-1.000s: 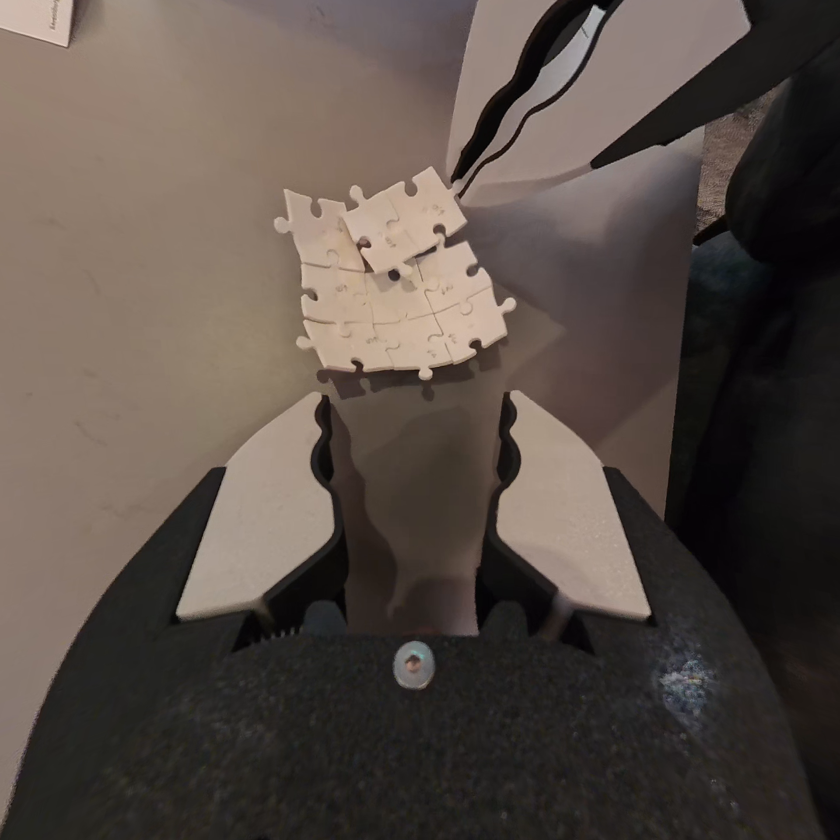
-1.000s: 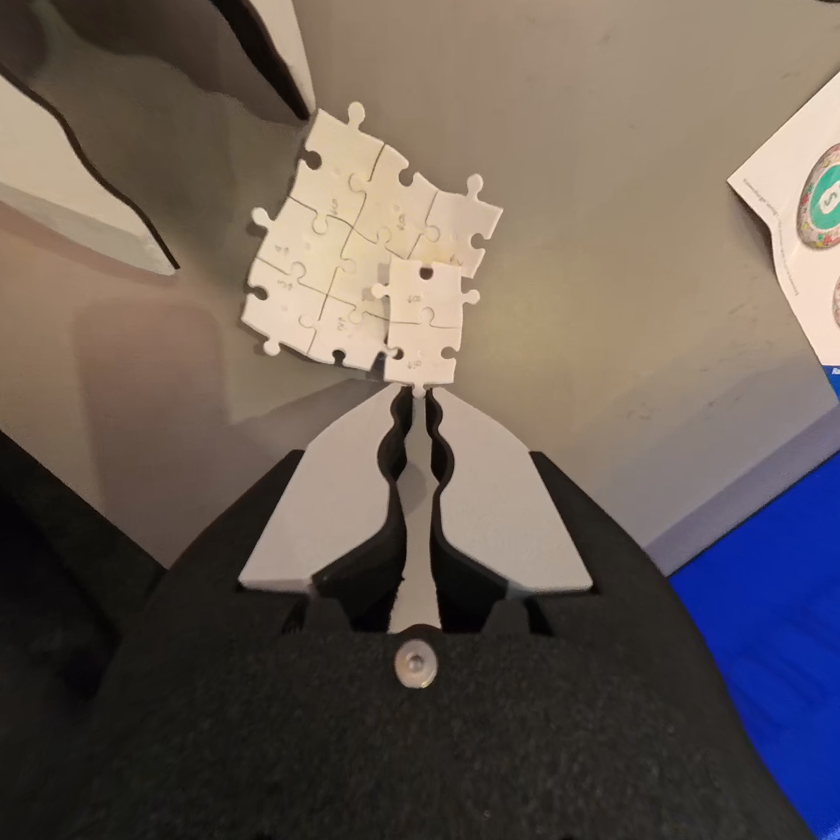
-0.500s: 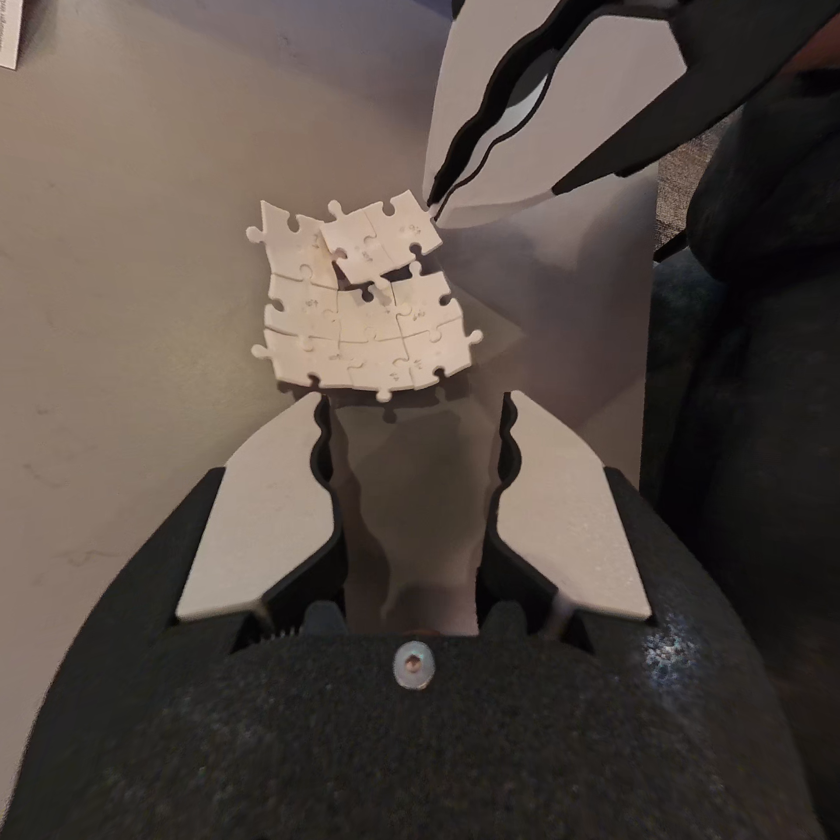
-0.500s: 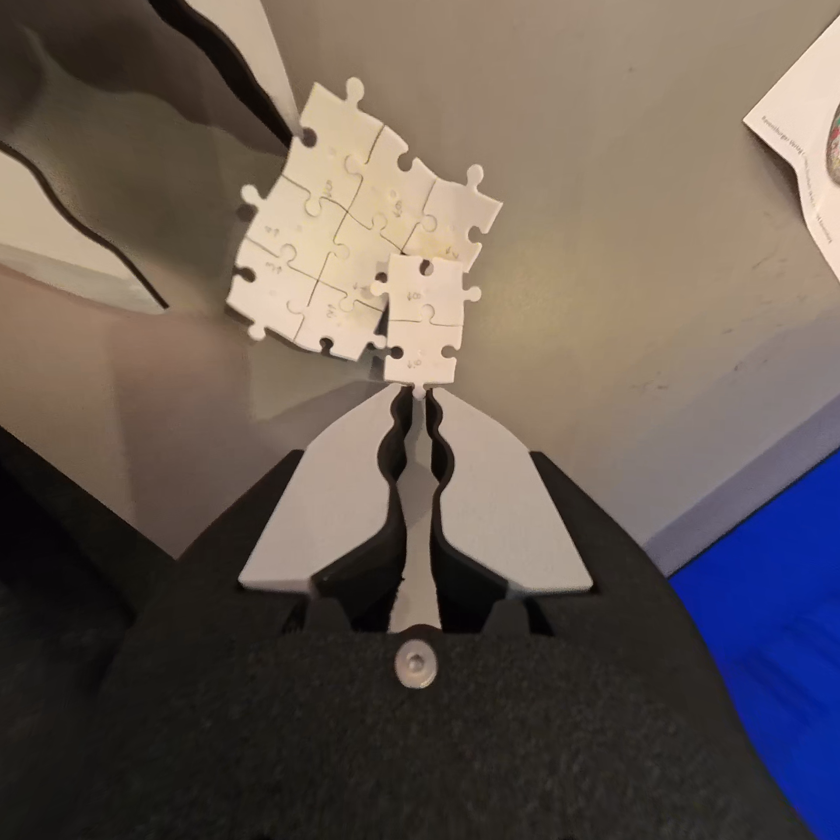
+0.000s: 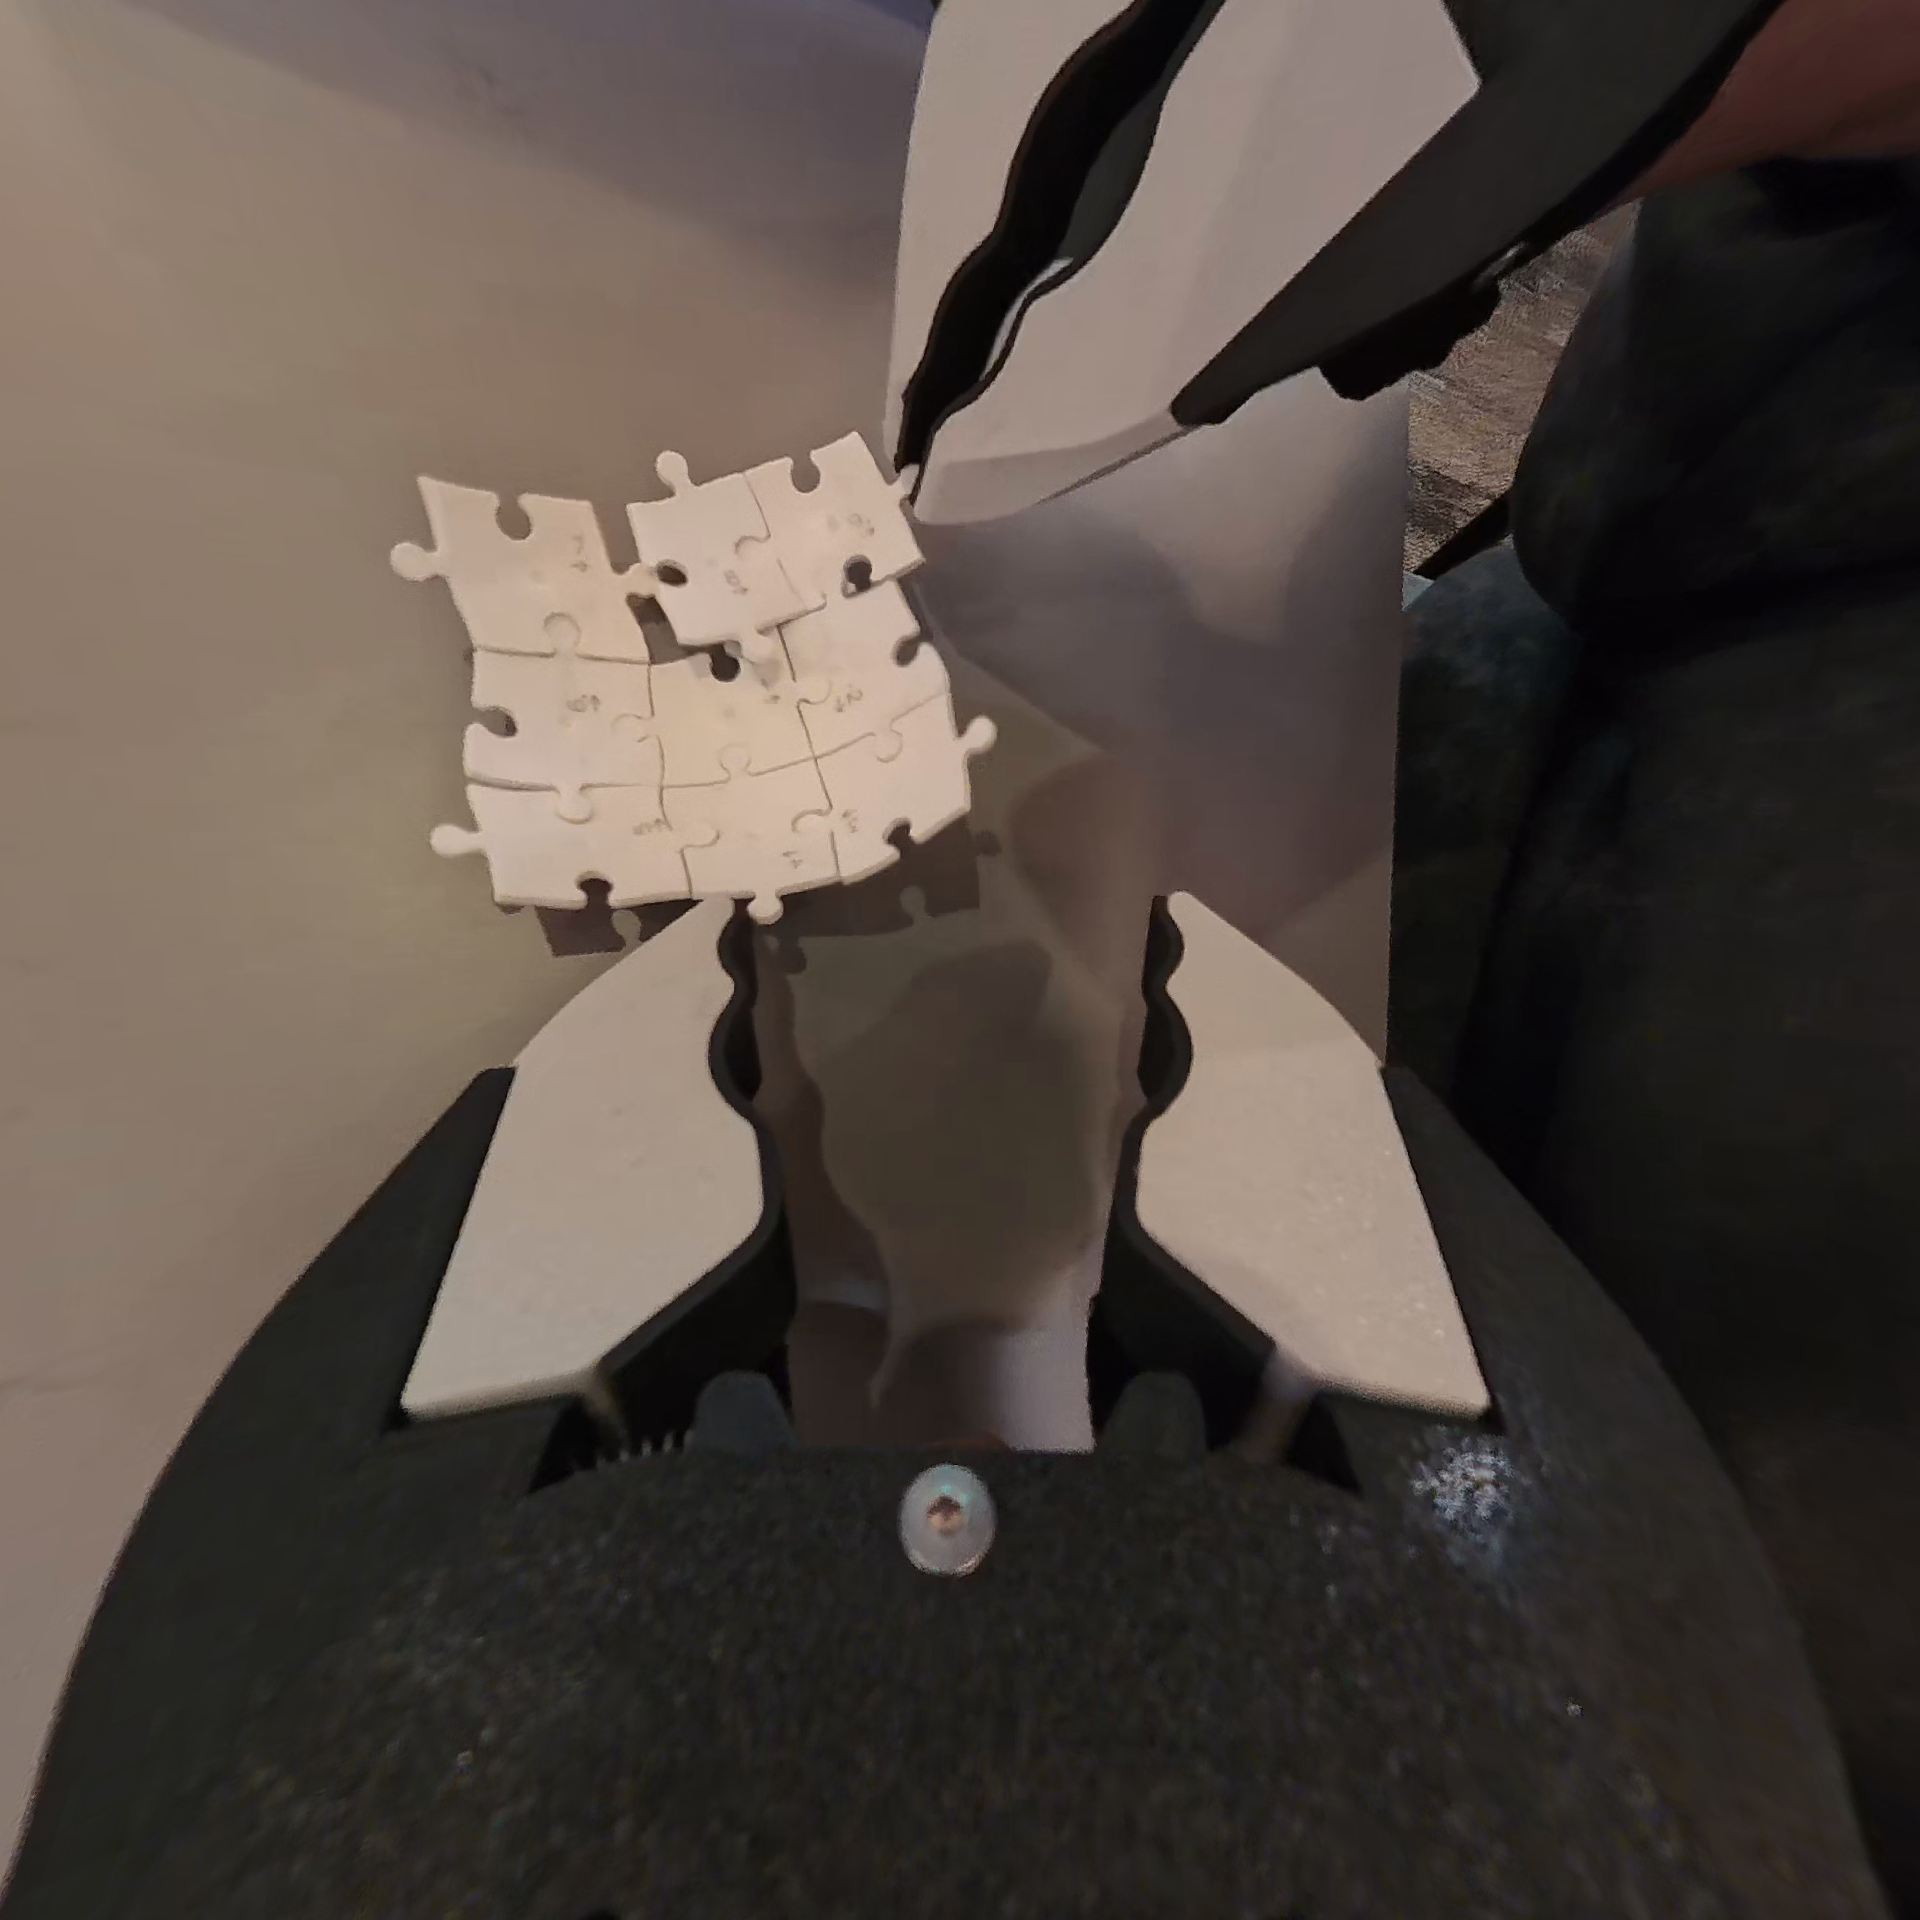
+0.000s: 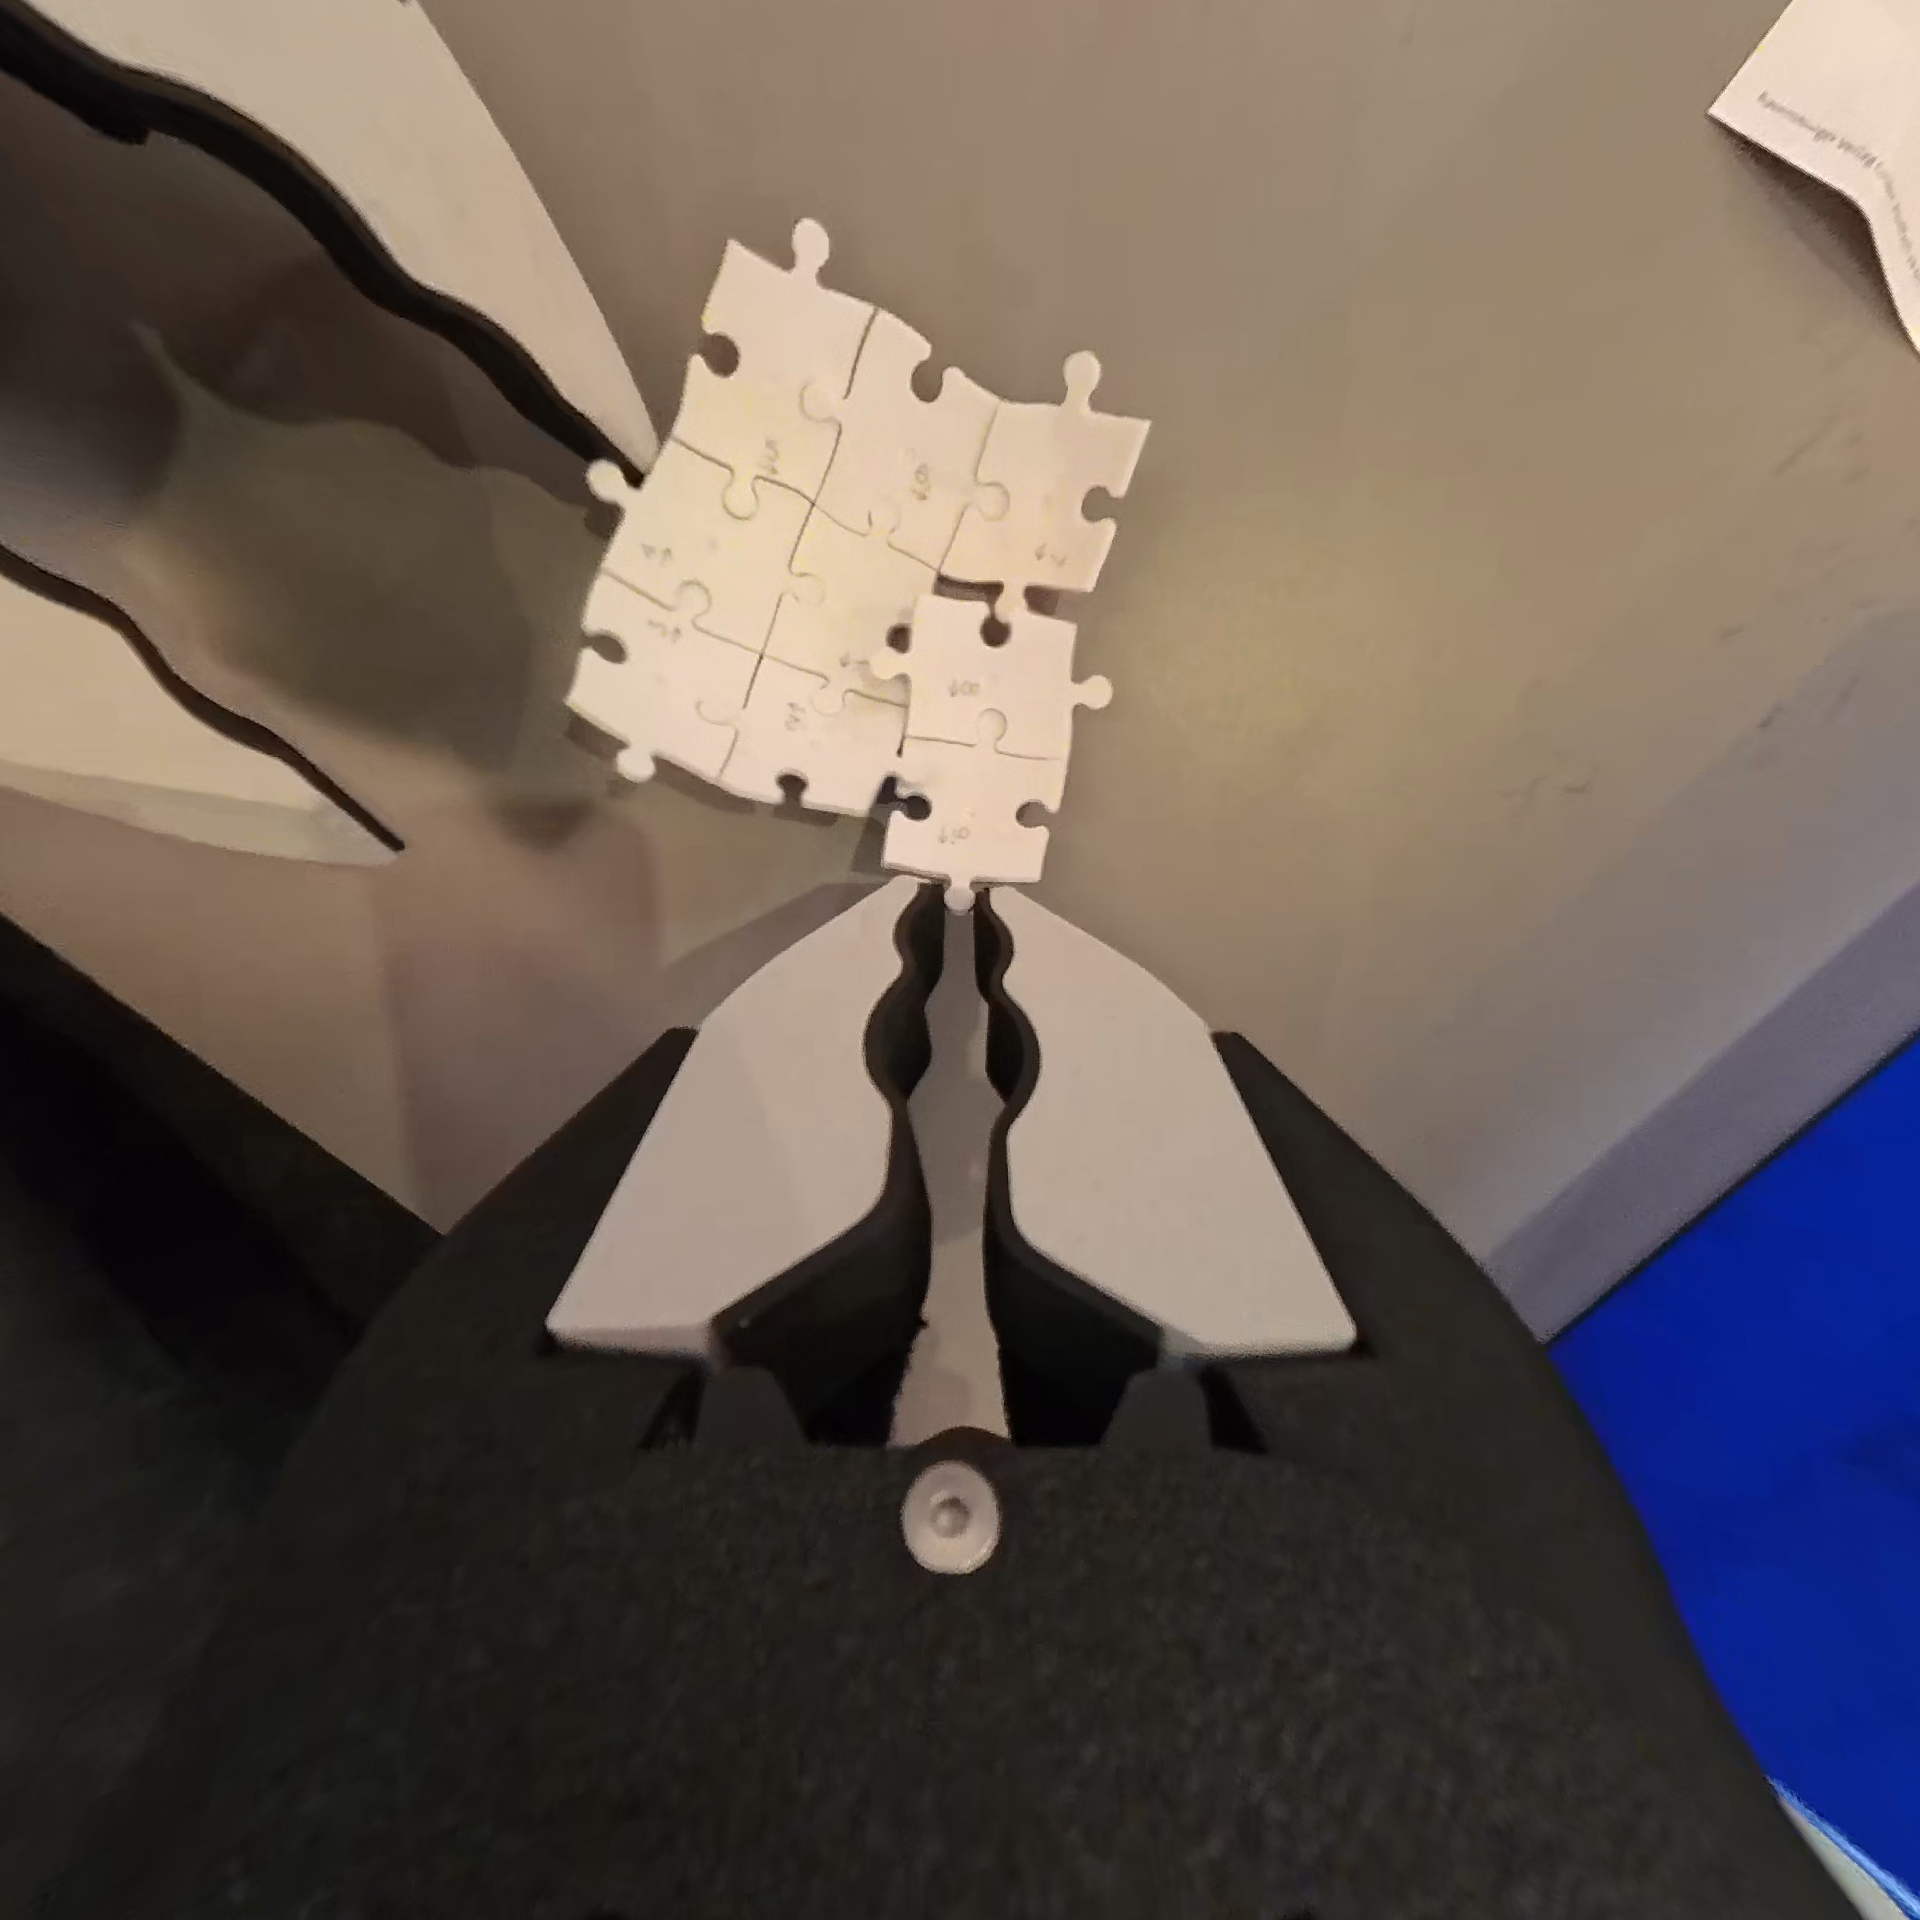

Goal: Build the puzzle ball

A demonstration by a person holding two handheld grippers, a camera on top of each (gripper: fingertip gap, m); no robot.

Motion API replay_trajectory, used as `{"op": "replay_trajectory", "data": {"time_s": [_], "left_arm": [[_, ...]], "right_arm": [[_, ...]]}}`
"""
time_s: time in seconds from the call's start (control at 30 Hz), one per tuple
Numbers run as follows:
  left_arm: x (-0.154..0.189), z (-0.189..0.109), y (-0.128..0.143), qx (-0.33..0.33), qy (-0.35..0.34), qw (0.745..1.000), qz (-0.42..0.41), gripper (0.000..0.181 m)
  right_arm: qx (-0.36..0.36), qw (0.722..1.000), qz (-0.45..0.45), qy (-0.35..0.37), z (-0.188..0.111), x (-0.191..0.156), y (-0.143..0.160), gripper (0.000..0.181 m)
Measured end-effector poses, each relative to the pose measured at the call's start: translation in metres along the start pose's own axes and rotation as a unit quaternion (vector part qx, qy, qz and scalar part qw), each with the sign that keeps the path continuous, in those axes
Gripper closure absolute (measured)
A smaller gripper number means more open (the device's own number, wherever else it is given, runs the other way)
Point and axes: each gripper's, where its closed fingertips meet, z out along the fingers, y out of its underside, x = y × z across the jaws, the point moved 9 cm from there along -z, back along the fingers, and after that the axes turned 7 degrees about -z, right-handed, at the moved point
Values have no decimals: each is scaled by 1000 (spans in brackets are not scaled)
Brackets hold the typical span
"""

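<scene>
Puzzle panel (image 5: 717,748), a curved patch of white interlocking pieces, sits on the grey desk (image 5: 208,312) just ahead of the left gripper (image 5: 951,914), whose jaws are spread wide and empty. Beyond it, the right gripper (image 6: 958,902) has its jaws clenched on the tab of a two-piece strip (image 6: 982,727) overlapping the panel's far corner. I'd steady the panel with the left, then slide the strip off and press the knobs in flat. Pieces look matte, stiff, slightly domed.
</scene>
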Motion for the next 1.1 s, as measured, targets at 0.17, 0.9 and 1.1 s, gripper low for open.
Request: {"op": "replay_trajectory", "data": {"time_s": [0.17, 0.9, 1.1], "left_arm": [[1, -7, 2, -5, -15, 1000, 6, 110], [-26, 22, -39, -57, -82, 995, -2, 181], [-27, 22, -41, -62, -78, 995, -12, 181]], "right_arm": [[8, 1000, -1, 5, -2, 0, -2, 176], [59, 994, -62, 72, -10, -6, -10, 176], [39, 981, -154, 113, -2, -2, -9, 176]]}}
